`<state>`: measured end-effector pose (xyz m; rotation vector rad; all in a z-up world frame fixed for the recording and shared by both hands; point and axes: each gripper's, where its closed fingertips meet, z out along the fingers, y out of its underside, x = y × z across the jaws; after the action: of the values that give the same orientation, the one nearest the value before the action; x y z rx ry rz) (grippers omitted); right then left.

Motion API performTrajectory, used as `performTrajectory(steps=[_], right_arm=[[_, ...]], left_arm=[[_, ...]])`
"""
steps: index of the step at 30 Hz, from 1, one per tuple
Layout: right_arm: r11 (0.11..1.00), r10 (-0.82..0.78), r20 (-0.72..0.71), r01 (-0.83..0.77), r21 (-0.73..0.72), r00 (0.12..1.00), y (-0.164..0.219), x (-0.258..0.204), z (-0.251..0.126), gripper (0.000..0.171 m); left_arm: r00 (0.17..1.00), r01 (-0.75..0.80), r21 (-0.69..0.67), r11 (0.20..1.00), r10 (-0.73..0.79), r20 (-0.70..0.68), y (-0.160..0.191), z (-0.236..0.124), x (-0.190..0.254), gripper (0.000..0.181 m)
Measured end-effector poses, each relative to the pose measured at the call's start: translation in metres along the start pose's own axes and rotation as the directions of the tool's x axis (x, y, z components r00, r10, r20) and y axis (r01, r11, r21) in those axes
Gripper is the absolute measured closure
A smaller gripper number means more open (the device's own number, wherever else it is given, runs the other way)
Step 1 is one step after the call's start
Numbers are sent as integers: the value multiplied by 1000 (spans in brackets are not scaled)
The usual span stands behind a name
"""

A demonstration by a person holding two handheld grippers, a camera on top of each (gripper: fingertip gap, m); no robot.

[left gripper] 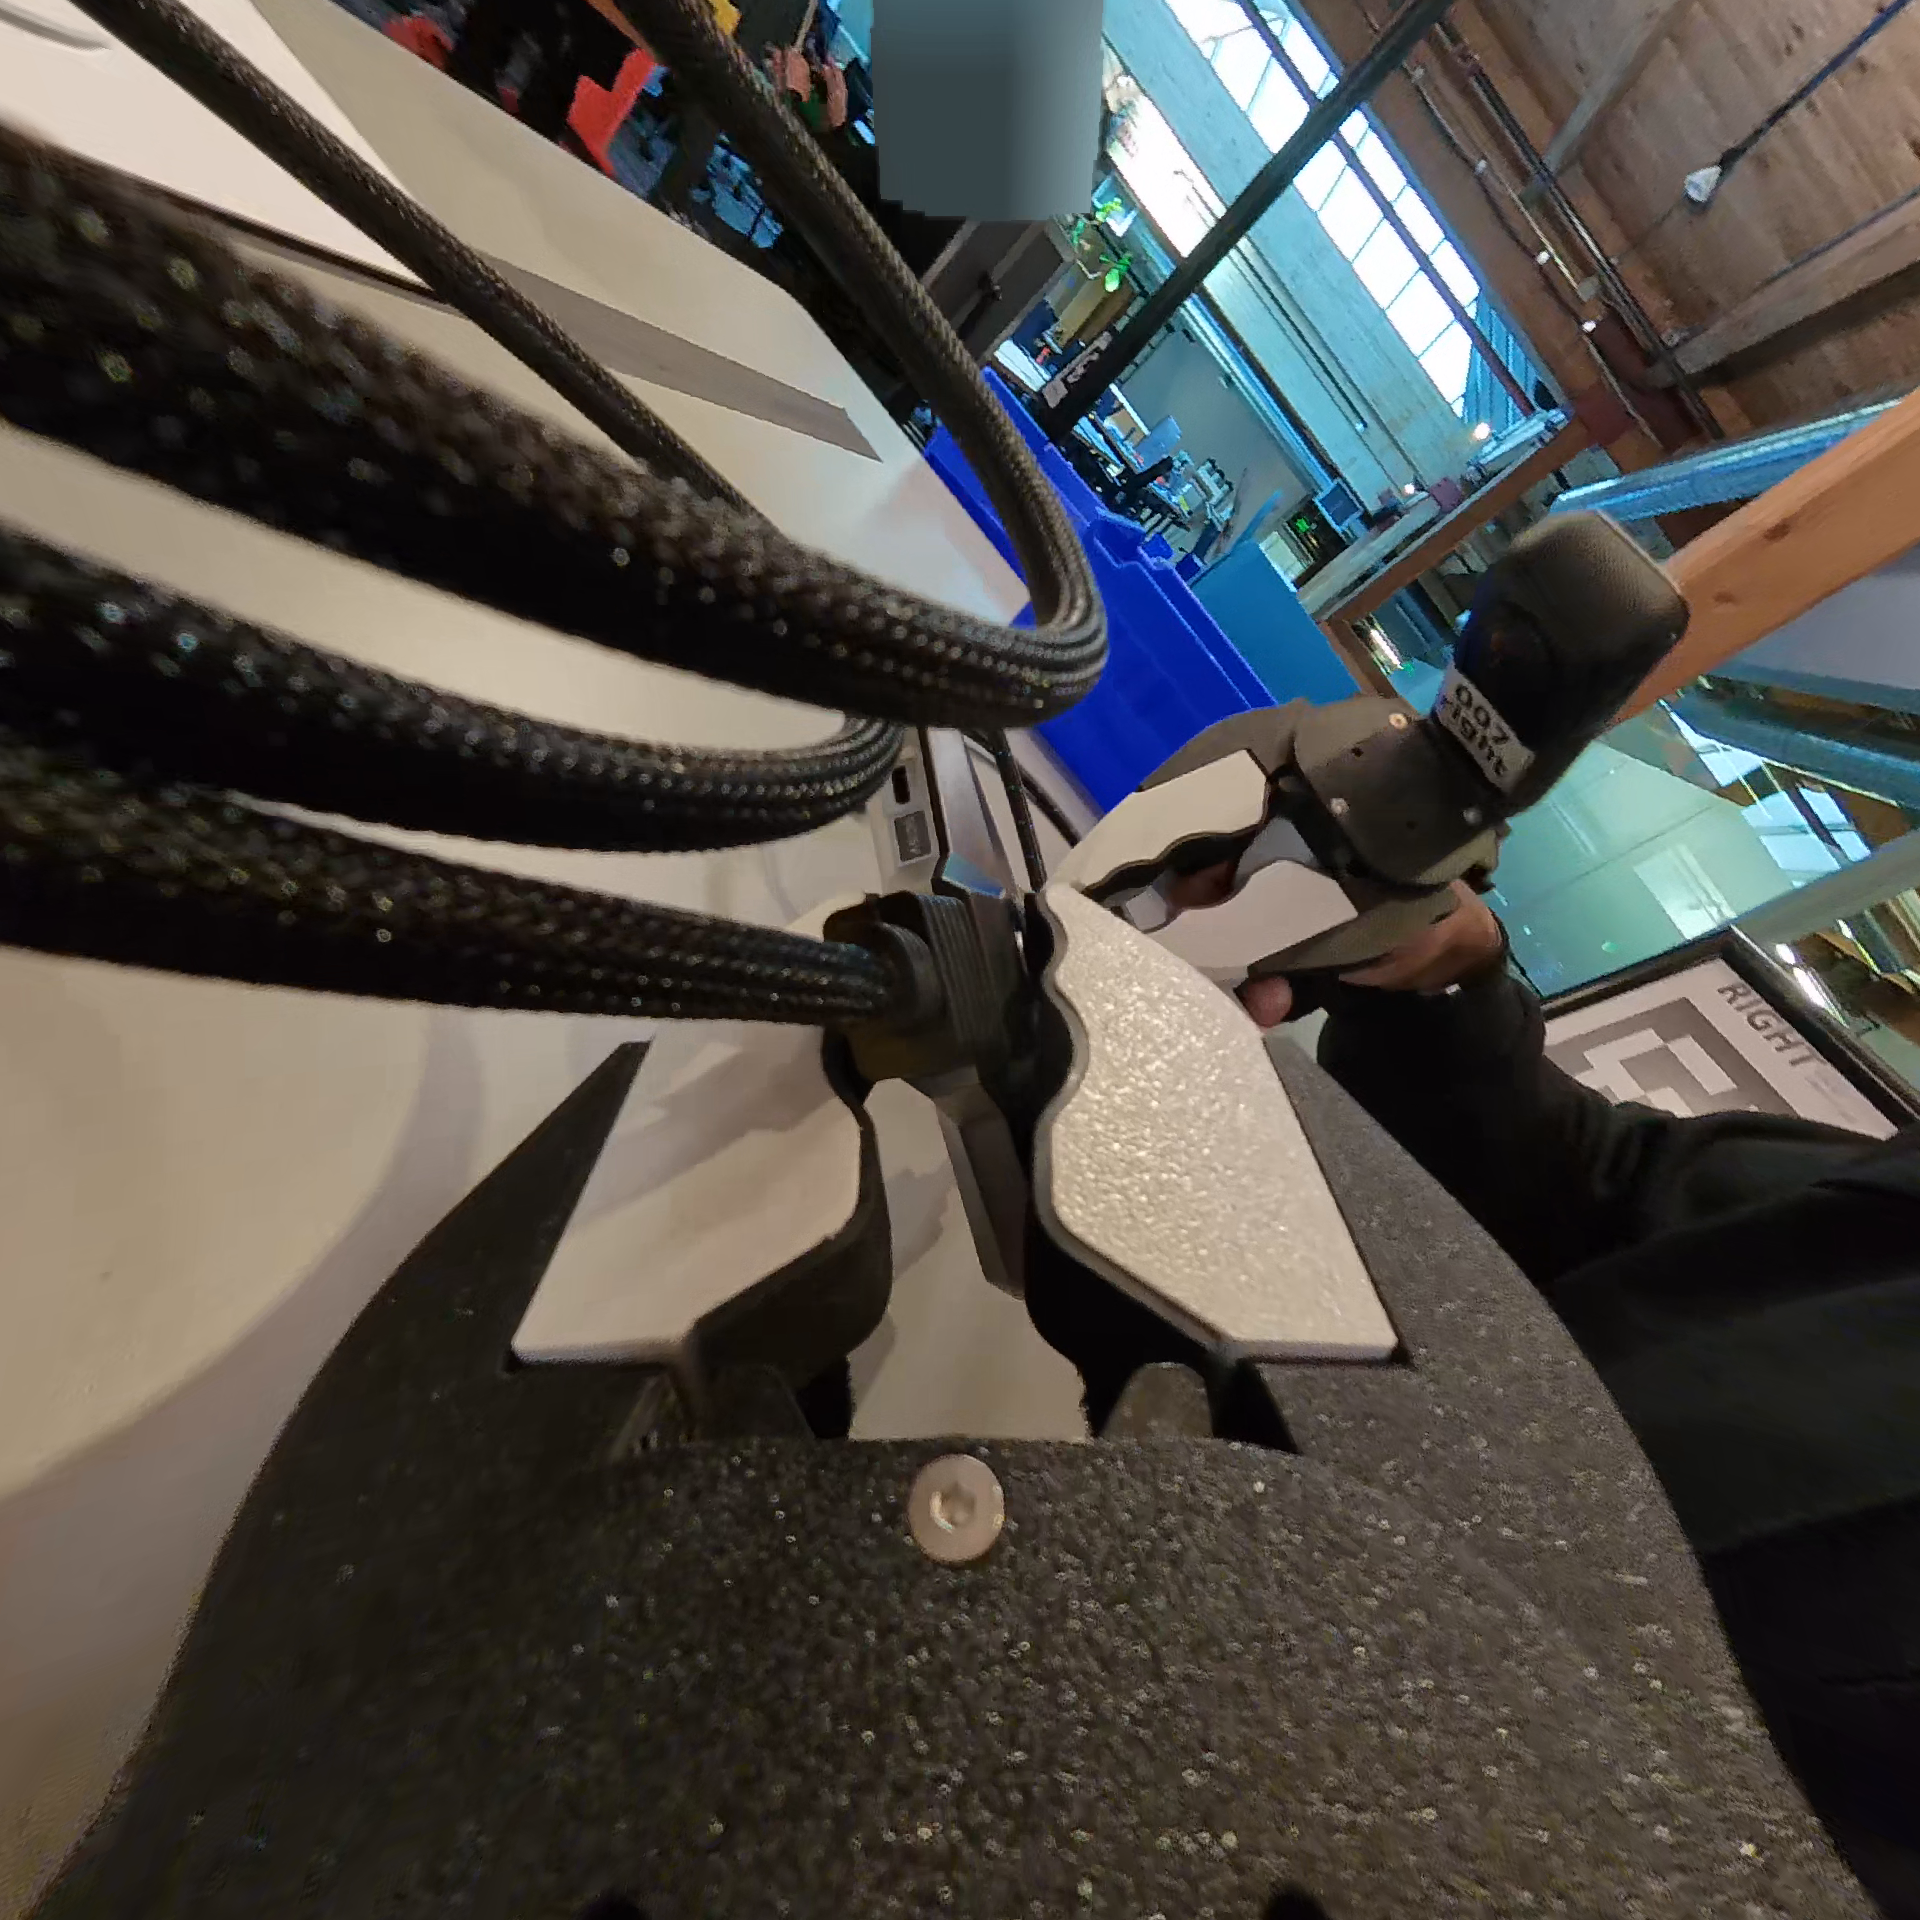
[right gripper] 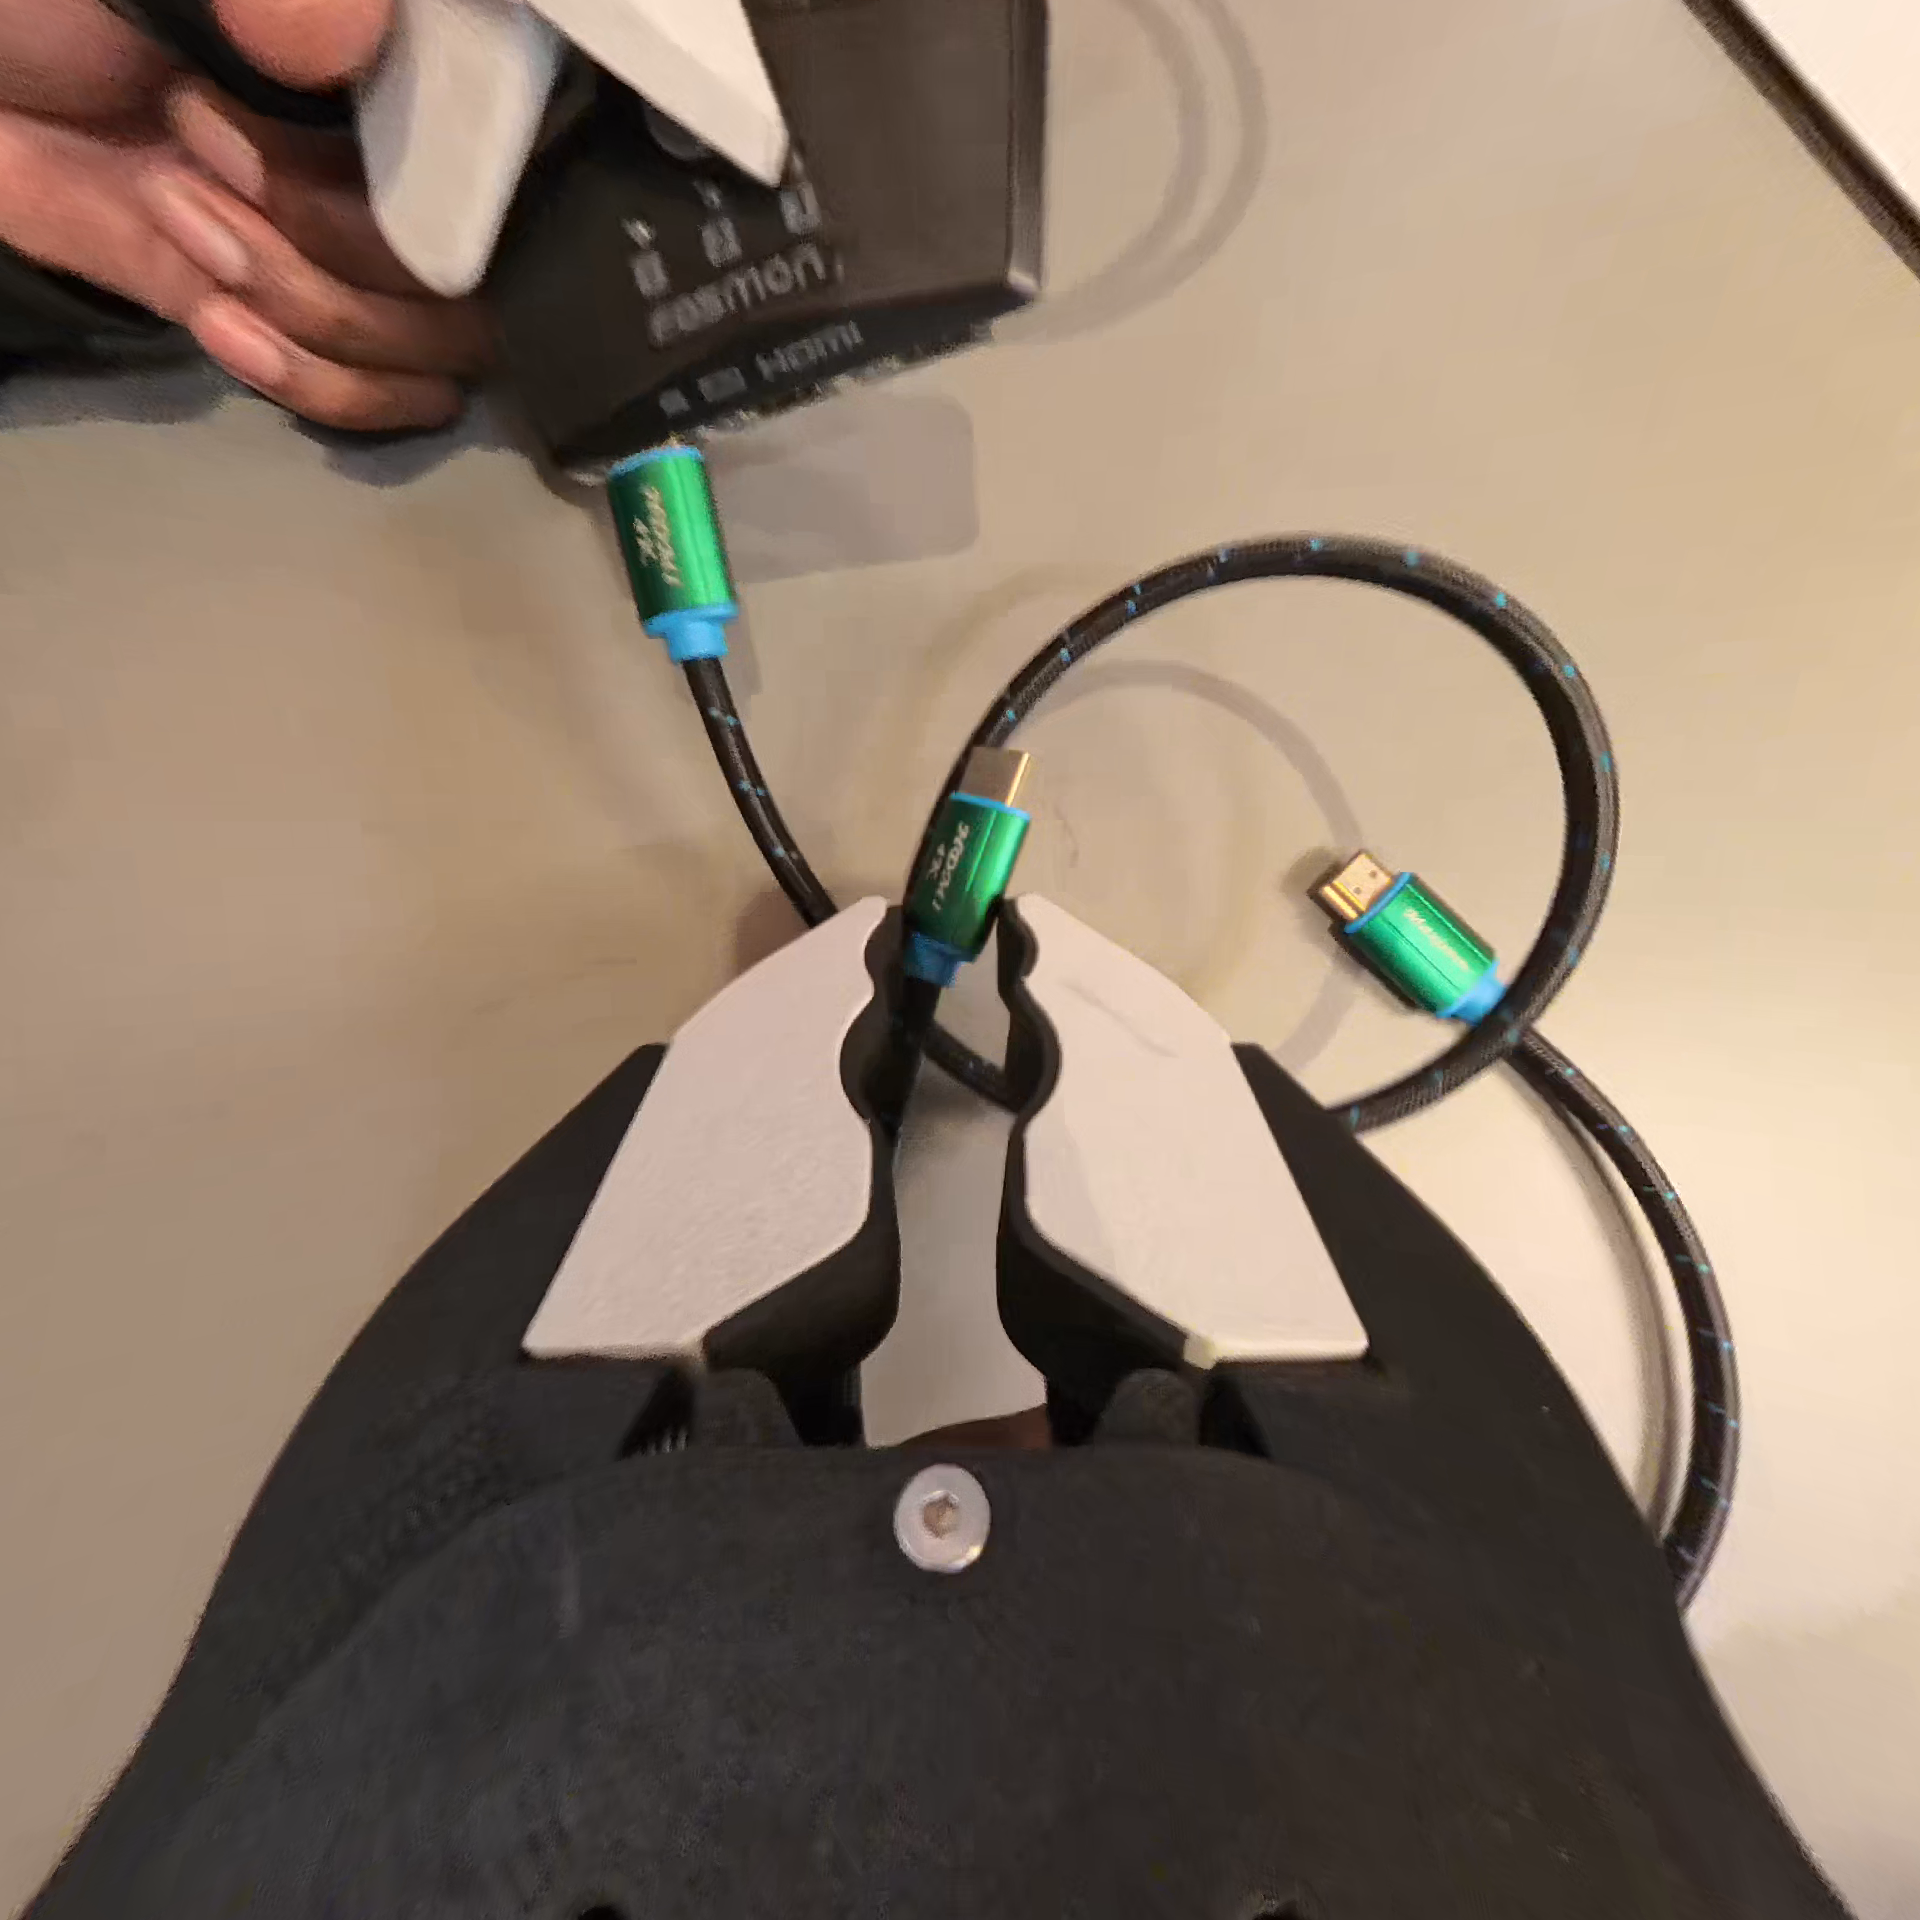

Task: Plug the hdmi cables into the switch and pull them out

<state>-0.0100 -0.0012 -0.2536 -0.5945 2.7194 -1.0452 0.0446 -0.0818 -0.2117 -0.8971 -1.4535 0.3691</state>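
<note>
My left gripper [left gripper: 956,997] is shut on the black HDMI switch [right gripper: 790,260], which the left wrist view shows edge-on between my fingers [left gripper: 1174,1143]. Thick black braided cables [left gripper: 520,675] run from its far side. In the right wrist view, one green HDMI plug [right gripper: 670,551] sits in the switch's near port. My right gripper [right gripper: 951,914] is shut on a second green plug [right gripper: 966,862], its metal tip pointing toward the switch, a short way from it. A third green plug [right gripper: 1413,940] lies loose on the table to the right. The right gripper also shows in the left wrist view [left gripper: 1174,873].
The black-and-blue braided cable [right gripper: 1558,727] loops on the beige table [right gripper: 312,779] right of my right gripper. A person's hand [right gripper: 208,239] holds the left gripper beside the switch. The table edge [right gripper: 1808,114] runs at the top right. A blue bin [left gripper: 1132,644] stands beyond the table. Spacing between my two grippers at the tips: around 11 cm.
</note>
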Motion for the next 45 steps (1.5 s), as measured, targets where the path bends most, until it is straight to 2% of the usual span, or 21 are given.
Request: performTrajectory(steps=[4,9,15,19,25,34,39,45], right_arm=[[995,-20,160,4,98,987,-25,-18,-11,155],[983,-17,403,-57,172,915,-53,-53,-15,156],[974,17,511,-130,186,859,-67,-68,-10,157],[972,40,480,-145,185,876,-67,-63,0,157],[963,11,448,-129,235,894,-64,-61,2,157],[952,39,421,-162,260,906,-61,-58,11,158],[946,25,401,-152,288,916,-63,-55,8,158],[932,51,447,-203,299,893,-65,-52,5,159]], left_arm=[[995,-16,-24,1000,14,-99,2,0,12,155],[951,19,4,1000,-17,-309,-5,-10,34,156],[917,76,29,997,-58,-394,-13,-20,37,157],[907,93,16,996,-78,-414,-11,-18,41,158],[886,208,37,978,-172,-431,-15,-11,40,158],[895,296,106,949,-237,-377,-18,-2,31,159],[897,300,114,947,-239,-372,-19,-3,30,159],[892,297,116,948,-232,-388,-19,-4,33,158]])
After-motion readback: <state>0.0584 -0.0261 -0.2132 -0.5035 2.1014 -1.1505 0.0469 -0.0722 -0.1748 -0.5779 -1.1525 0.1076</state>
